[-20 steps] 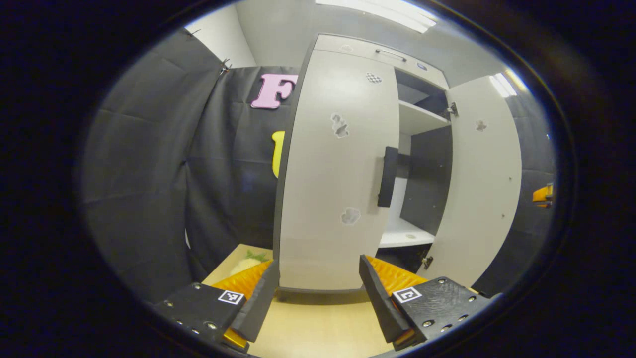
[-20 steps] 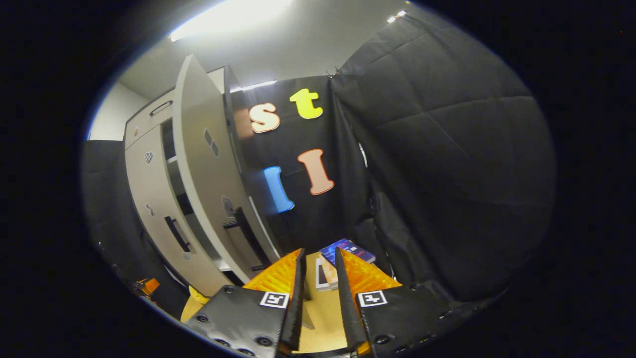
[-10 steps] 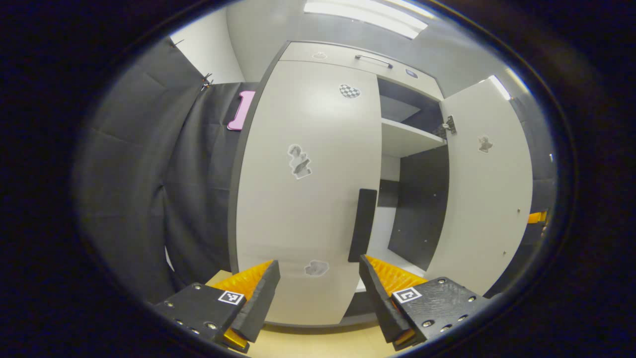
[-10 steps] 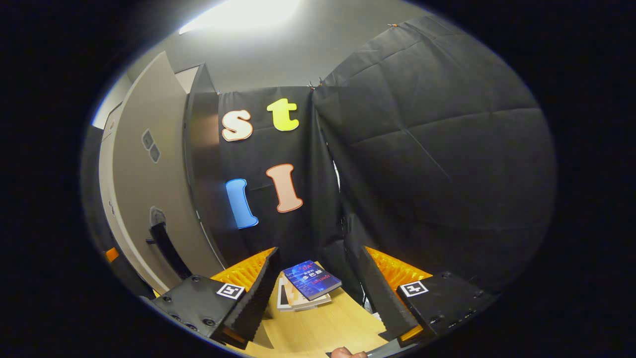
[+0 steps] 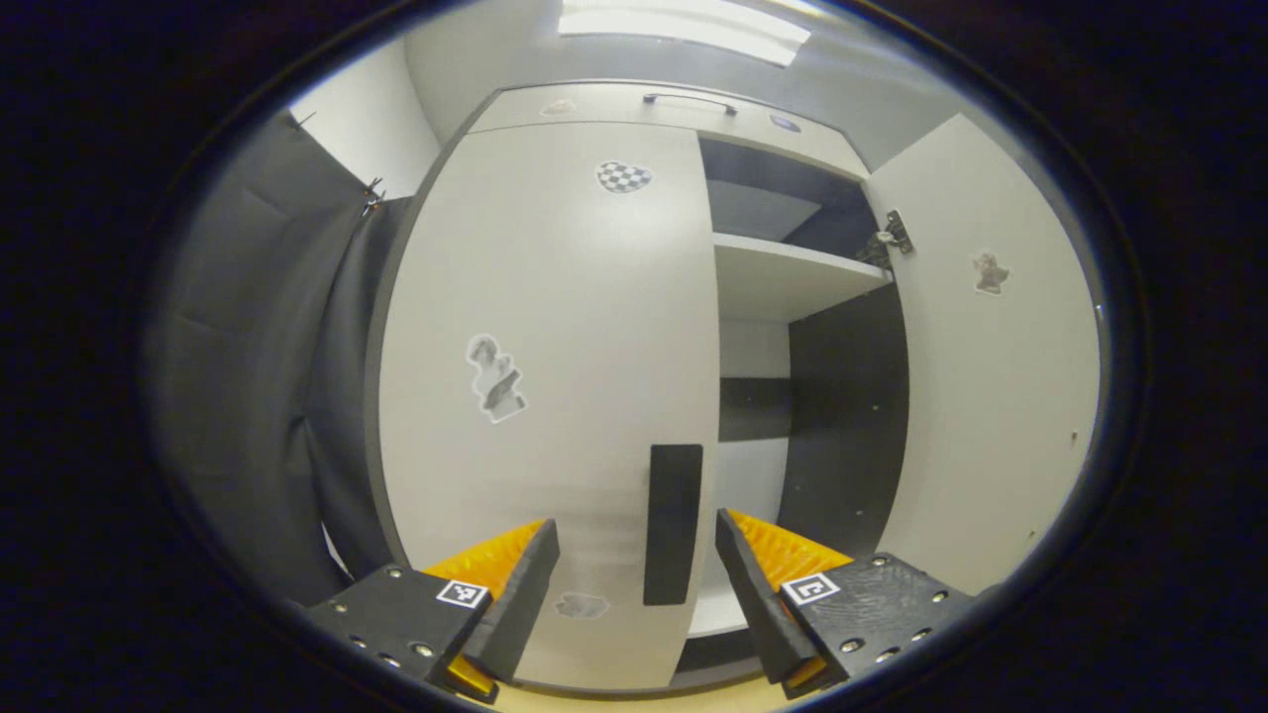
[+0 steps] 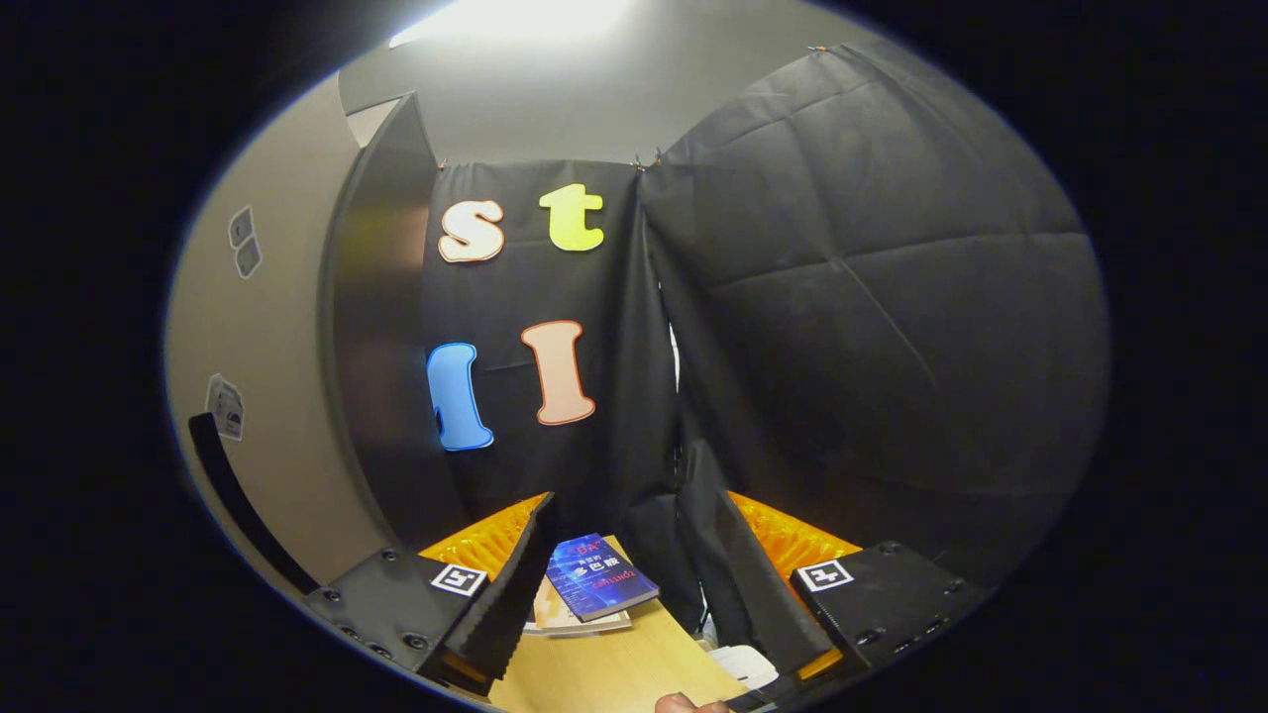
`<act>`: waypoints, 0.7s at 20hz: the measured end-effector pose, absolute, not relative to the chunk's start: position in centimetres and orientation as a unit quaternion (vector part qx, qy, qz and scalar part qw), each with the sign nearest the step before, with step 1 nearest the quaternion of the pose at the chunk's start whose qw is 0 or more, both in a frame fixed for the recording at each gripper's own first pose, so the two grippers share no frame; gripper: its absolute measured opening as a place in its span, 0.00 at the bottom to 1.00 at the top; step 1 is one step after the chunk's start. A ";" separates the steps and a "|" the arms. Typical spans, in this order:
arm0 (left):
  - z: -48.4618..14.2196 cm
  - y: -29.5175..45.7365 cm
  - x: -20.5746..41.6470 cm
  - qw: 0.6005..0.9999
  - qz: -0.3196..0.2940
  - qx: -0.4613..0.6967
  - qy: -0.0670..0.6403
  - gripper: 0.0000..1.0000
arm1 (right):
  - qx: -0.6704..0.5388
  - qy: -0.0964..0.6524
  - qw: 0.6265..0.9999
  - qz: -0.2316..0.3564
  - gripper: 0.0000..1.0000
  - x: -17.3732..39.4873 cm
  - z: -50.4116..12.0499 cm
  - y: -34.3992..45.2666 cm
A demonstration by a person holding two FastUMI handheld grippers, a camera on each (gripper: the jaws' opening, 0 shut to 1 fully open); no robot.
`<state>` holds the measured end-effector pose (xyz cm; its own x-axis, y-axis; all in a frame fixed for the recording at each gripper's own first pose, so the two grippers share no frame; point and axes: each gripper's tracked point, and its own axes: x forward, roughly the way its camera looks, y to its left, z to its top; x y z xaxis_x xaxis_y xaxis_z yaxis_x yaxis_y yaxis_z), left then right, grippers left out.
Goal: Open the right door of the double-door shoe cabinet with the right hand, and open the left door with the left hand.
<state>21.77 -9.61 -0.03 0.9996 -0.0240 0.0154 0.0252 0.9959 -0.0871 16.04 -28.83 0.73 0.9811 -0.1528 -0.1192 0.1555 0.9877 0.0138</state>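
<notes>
In the left gripper view, the left gripper (image 5: 634, 584) has its fingers spread wide with nothing clamped, and the left door (image 5: 555, 376) of the shoe cabinet (image 5: 684, 104) stands straight ahead of it, closed. The door's dark vertical handle (image 5: 673, 523) shows in the gap between the two fingers, nearer the right-hand finger, beyond the tips and not touched by either. Stickers dot the door face: a checkered heart sticker (image 5: 623, 176) high above the gripper, and a grey figure sticker (image 5: 493, 377) up and to the left. To the right of the handle the cabinet interior lies open, with a pale shelf (image 5: 792, 282) up high and dark panels behind. Farther right, the right door (image 5: 991, 376) is swung open, its inner face turned toward the gripper and a hinge (image 5: 892, 236) at its upper edge. In the right gripper view, the right gripper (image 6: 634, 584) is also spread wide and holds nothing. The opened right door's outer face sits to its left, with that door's dark handle (image 6: 238, 505) low at the left. Ahead, between the fingers, a blue book (image 6: 599, 576) lies atop another on the wooden table (image 6: 614, 668).
</notes>
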 end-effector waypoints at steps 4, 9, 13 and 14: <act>-0.3 -10.7 24.4 0.999 0.008 -0.037 -0.003 0.76 | 0.017 0.075 0.995 -0.058 0.98 19.7 -0.5 -29.7; -1.2 -10.9 26.0 0.998 0.026 -0.059 0.010 0.62 | 0.018 0.080 0.996 -0.037 0.98 23.2 -1.5 -30.0; -1.2 -10.6 26.1 0.998 0.051 -0.043 0.020 0.28 | 0.048 0.066 0.996 -0.029 0.98 24.7 -1.3 -30.2; -1.2 -10.6 26.0 0.997 0.054 -0.043 0.020 0.28 | 0.058 0.056 0.996 -0.025 1.00 25.0 -1.0 -30.1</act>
